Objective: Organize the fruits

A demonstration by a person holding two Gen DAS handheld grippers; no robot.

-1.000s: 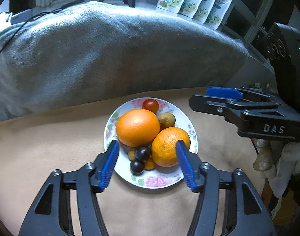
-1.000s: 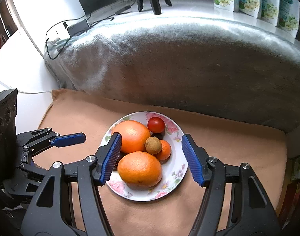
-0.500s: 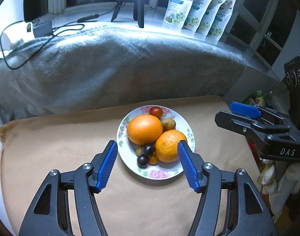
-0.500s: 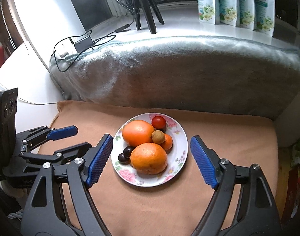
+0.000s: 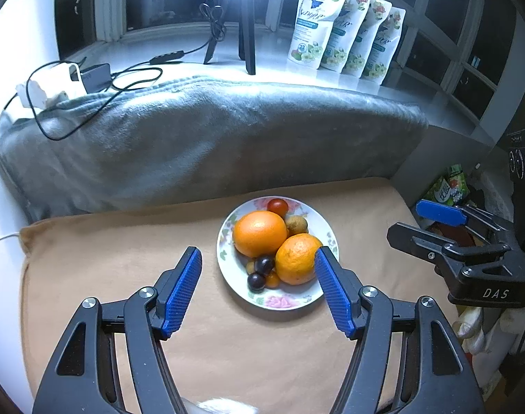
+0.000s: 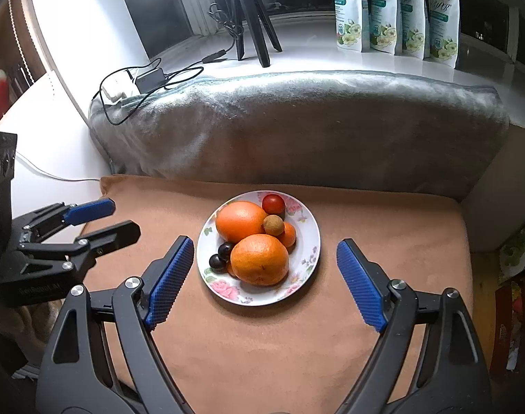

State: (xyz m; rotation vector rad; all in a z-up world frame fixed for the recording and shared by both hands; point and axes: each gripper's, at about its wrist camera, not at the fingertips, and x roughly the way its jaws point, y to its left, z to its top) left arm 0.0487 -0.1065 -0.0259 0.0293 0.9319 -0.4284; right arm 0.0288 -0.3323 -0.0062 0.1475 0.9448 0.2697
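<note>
A flowered white plate (image 5: 279, 302) (image 6: 309, 241) lies on a tan cushion (image 5: 124, 258) (image 6: 383, 227). It holds two big oranges (image 5: 260, 233) (image 6: 259, 258), a red tomato (image 5: 277, 206) (image 6: 273, 203), a small brown fruit (image 5: 296, 224) (image 6: 273, 225), dark plums (image 5: 264, 264) (image 6: 217, 262) and small orange fruits. My left gripper (image 5: 259, 276) hovers above the plate's near side, its jaws opening with nothing gripped. My right gripper (image 6: 265, 269) hangs over the plate's near edge, jaws opening and empty. Each gripper shows at the side of the other's view (image 5: 469, 241) (image 6: 72, 227).
A grey blanket roll (image 5: 210, 138) (image 6: 296, 124) lies behind the cushion. On the white sill behind it stand a black tripod (image 5: 245, 34) (image 6: 252, 24), cables with a power adapter (image 5: 93, 72) (image 6: 148, 77) and several pouches (image 5: 345, 45) (image 6: 393, 10). A gloved hand (image 5: 476, 324) shows at the right.
Both grippers have risen and drawn back from the plate, so it looks smaller and farther. Both sets of jaws have spread wider. The fruit has not moved.
</note>
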